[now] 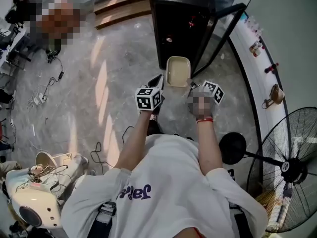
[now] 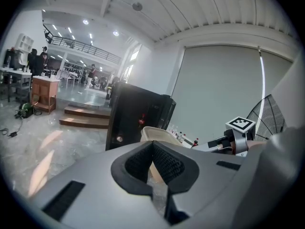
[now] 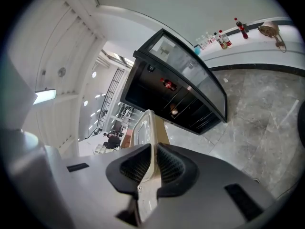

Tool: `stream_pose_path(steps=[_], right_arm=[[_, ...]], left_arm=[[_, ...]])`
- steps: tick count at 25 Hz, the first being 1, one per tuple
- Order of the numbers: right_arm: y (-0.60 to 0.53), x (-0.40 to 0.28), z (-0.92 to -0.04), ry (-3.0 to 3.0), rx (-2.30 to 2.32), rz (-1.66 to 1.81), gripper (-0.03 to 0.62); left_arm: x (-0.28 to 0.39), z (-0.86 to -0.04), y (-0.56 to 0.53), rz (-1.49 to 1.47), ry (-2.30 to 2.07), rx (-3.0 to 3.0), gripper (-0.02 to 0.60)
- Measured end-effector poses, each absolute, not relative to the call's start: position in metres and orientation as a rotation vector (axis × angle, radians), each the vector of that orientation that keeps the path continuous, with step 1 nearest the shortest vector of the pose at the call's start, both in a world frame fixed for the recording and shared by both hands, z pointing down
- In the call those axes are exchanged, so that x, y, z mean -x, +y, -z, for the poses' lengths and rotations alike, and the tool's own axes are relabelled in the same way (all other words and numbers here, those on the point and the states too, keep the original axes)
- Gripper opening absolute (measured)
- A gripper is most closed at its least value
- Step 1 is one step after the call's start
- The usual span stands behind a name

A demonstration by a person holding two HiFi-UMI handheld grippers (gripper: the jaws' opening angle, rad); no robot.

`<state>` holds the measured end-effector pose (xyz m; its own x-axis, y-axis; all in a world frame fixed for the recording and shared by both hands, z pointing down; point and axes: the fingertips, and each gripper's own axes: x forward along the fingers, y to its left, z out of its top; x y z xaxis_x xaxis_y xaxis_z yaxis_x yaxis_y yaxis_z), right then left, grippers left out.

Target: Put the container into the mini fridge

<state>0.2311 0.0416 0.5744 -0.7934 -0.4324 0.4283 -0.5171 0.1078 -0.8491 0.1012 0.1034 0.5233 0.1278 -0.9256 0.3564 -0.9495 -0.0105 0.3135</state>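
White shirt and two bare forearms fill the near field of the head view; a black pedestal fan stands on the grey marbled floor to the person's right. Each hand carries a tool topped by a marker cube. The left tool meets the container at its left near corner, and a strip of beige wall shows between its converging pads, so it is clamped on the rim. The right tool is clamped on the opposite rim, with the thin beige edge pinched between its ribbed black pads. The container is a pale beige, open-topped rectangular tub with rounded corners, a thick rolled lip and a smooth, slightly darker inner floor; it hangs off the floor between the two tools, with its long axis pointing away from the person. Its far edge lies just before the lower front of the mini fridge. The fridge is a black cabinet with a dark interior that holds wire shelves and a small red item; its glass door is swung open to the right. Wooden steps lie beyond the cabinet's left side.
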Motion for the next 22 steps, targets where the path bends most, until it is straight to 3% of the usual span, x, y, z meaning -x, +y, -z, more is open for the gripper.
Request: stream_pose_path(steps=[22], right_arm=[[-0.070,-0.112,-0.566,-2.251,-1.153,-1.811,0.053]], left_arm=[[0.024,-0.512,-0.021,-0.047,-1.704,-2.033,0.020]])
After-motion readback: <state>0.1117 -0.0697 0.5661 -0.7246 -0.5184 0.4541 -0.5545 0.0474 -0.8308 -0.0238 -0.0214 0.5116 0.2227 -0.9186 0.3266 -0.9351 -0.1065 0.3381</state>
